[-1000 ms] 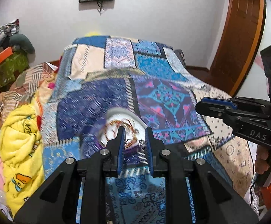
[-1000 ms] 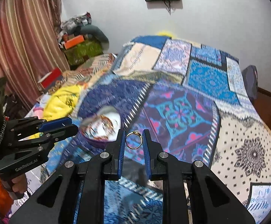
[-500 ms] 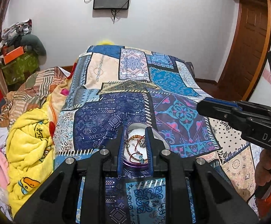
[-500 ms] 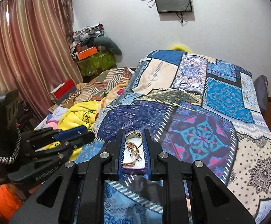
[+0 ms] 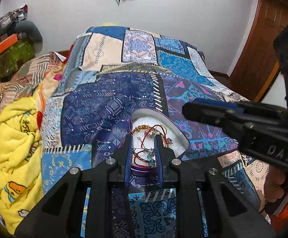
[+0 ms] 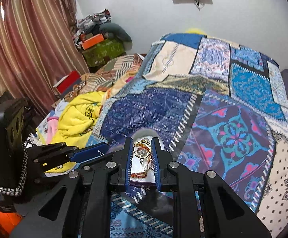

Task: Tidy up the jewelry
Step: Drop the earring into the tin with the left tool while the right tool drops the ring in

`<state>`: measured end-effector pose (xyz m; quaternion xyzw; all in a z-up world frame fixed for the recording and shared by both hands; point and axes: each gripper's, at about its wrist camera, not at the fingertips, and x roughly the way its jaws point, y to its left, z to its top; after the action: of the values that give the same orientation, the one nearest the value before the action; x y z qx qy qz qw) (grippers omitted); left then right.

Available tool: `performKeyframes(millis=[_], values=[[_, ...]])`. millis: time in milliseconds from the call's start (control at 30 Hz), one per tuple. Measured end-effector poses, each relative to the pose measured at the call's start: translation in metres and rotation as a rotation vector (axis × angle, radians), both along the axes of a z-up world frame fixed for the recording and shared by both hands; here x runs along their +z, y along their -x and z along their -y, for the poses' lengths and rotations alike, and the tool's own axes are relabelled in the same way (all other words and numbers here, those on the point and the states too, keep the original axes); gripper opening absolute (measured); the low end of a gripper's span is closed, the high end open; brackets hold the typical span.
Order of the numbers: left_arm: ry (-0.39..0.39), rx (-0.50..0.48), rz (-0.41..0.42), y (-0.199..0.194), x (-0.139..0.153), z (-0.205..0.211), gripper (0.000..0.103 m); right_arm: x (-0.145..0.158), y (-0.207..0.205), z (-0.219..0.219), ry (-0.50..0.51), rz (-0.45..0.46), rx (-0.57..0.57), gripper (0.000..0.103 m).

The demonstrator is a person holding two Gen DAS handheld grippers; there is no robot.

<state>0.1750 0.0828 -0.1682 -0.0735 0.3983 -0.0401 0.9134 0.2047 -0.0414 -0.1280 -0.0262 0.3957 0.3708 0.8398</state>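
The fingers (image 6: pixel 131 156) of the right gripper (image 6: pixel 142 152) pinch a gold ring (image 6: pixel 142 148) just above the round jewelry tray (image 5: pixel 175 132), which sits on the bed's patchwork bedspread (image 5: pixel 96 109) with red cord bracelets (image 5: pixel 144 154) inside. The left gripper (image 5: pixel 143 149) hovers over the tray, fingers narrowly parted, holding nothing.

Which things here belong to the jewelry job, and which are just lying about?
Job:
gold ring, held in the right gripper
round tray of red cord bracelets
left gripper, open over the tray

Lying about:
yellow blanket
orange box
patchwork bedspread
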Motion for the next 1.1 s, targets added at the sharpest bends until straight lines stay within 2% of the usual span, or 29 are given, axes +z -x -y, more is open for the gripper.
performKeyframes(millis=[233,567,667,900,1100], values=[[0.032,0.001,-0.005,-0.008,-0.003,-0.006,0.020,-0.023,-0.007,0.002,0.030,-0.066,-0.005,0.017],[-0.002,-0.013,-0.011,-0.008,-0.003,0.001,0.020,-0.023,-0.009,0.000,0.019,-0.092,0.012,0.018],[-0.004,-0.014,-0.013,-0.009,-0.002,0.001,0.022,-0.022,-0.012,0.003,0.009,-0.107,0.002,0.028],[-0.020,-0.004,0.014,-0.005,0.012,0.002,0.027,-0.006,-0.010,0.018,-0.028,-0.083,-0.046,0.030],[-0.042,0.022,0.069,0.009,0.037,0.004,0.028,0.021,0.003,0.031,-0.045,-0.002,-0.087,0.030]])
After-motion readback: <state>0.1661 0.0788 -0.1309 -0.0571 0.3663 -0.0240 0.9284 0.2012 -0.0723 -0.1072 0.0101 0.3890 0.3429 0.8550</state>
